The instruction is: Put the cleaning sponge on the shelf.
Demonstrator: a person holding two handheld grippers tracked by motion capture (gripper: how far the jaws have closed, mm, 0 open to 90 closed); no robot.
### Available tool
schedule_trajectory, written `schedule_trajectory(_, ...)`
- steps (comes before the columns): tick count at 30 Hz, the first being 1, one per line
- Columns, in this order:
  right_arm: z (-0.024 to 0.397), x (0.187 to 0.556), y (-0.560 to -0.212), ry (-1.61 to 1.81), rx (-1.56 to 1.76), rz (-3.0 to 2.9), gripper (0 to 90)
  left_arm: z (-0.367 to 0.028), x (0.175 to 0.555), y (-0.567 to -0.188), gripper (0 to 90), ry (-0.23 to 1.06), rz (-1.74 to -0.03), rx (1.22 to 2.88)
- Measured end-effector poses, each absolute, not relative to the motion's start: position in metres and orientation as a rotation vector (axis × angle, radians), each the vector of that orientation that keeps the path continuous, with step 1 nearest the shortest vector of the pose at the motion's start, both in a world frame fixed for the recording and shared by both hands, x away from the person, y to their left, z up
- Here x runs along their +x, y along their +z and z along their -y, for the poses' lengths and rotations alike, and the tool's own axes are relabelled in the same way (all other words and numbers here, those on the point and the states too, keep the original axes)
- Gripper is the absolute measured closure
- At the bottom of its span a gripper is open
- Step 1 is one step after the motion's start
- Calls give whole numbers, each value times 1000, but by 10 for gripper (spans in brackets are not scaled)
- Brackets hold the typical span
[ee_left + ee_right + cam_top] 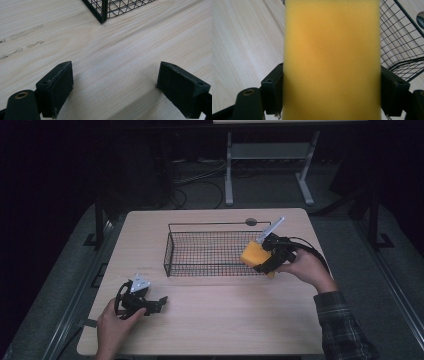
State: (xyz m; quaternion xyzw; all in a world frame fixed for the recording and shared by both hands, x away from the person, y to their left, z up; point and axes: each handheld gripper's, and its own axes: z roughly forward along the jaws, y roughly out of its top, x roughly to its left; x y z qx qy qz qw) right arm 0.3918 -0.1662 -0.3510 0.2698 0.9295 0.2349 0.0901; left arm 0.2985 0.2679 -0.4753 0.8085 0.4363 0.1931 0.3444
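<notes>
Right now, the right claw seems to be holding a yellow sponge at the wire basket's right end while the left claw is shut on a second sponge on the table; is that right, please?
Not quite: the left claw holds nothing. The left gripper view shows its jaws open over the bare table. The rest stands: the right claw grips the yellow sponge at the wire basket's right end.

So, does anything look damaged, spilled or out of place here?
Nothing stands out. The black wire basket sits upright on the light wooden table, the right gripper holds the yellow foam sponge, and the left gripper is open.
</notes>
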Motion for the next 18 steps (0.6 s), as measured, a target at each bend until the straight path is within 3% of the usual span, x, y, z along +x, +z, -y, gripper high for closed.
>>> schedule_trajectory(18, 167, 420, -347, 688, 858, -2732, 225, -268, 298, -475, 127, 500, -1135, 2099)
